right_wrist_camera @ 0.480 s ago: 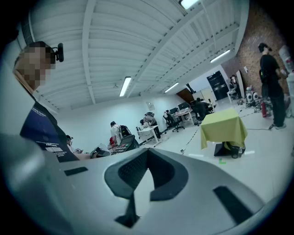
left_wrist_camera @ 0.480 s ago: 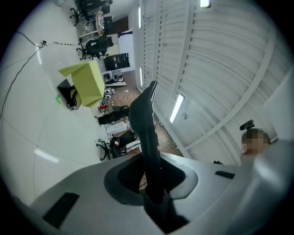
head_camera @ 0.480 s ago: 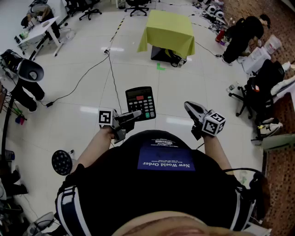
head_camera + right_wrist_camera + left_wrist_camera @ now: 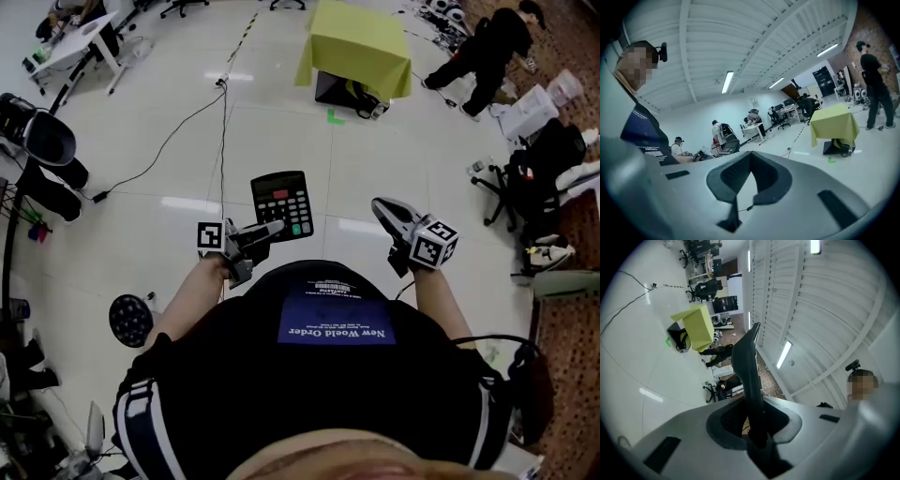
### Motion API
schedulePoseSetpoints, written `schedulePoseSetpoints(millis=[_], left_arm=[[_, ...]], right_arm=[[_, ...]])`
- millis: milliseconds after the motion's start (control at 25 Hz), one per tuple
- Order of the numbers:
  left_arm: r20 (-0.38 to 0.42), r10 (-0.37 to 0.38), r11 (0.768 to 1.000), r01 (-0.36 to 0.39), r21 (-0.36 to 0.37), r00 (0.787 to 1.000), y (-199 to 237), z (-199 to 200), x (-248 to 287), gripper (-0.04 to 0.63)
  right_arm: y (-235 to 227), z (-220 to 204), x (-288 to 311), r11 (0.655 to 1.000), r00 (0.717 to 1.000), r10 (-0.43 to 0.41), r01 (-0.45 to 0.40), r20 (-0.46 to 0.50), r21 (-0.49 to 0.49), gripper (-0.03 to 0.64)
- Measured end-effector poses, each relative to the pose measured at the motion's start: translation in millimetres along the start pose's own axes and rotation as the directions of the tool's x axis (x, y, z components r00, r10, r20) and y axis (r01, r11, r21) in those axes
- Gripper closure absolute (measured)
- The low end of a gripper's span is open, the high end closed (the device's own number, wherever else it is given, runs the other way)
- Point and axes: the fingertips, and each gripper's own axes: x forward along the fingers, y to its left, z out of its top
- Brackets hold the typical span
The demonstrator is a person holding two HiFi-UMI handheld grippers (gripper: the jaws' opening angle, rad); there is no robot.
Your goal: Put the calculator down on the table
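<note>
A black calculator (image 4: pixel 283 204) with grey keys and a red and a green key is held over the floor, face up, with my left gripper (image 4: pixel 272 228) shut on its near edge. In the left gripper view the calculator (image 4: pixel 747 366) shows edge-on, standing up between the jaws of the left gripper (image 4: pixel 757 423). My right gripper (image 4: pixel 380 208) hovers to the right of it, shut with nothing in it; in its own view the right gripper (image 4: pixel 749 161) has its pads together. A table under a yellow-green cloth (image 4: pixel 361 42) stands far ahead, also visible as the table (image 4: pixel 698 326) and the table (image 4: pixel 833 123).
Cables (image 4: pixel 223 122) run across the white floor ahead. A person in black (image 4: pixel 478 56) bends at the back right, near office chairs (image 4: pixel 534 178). A desk (image 4: pixel 70 52) stands at the back left, and a round black base (image 4: pixel 129 319) lies by my left arm.
The calculator stays in the left gripper. Both grippers sit slightly higher in the head view, and the person in black at the back right has shifted.
</note>
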Motion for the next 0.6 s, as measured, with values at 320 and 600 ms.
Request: schedulePoseSetpoints(millis=[320, 600], left_arm=[[-0.023, 0.016, 1.000, -0.016, 0.005, 1.000, 23, 11, 35, 0.512], [0.018, 0.022, 0.999, -0.023, 0.048, 1.000, 21, 104, 111, 0.512]], right_arm=[[-47, -5, -13, 1.000, 0.999, -0.016, 0.016, 0.032, 0.023, 0.630], [-140, 60, -1, 1.000, 0.999, 0.015, -0.015, 0.043, 0.013, 0.629]])
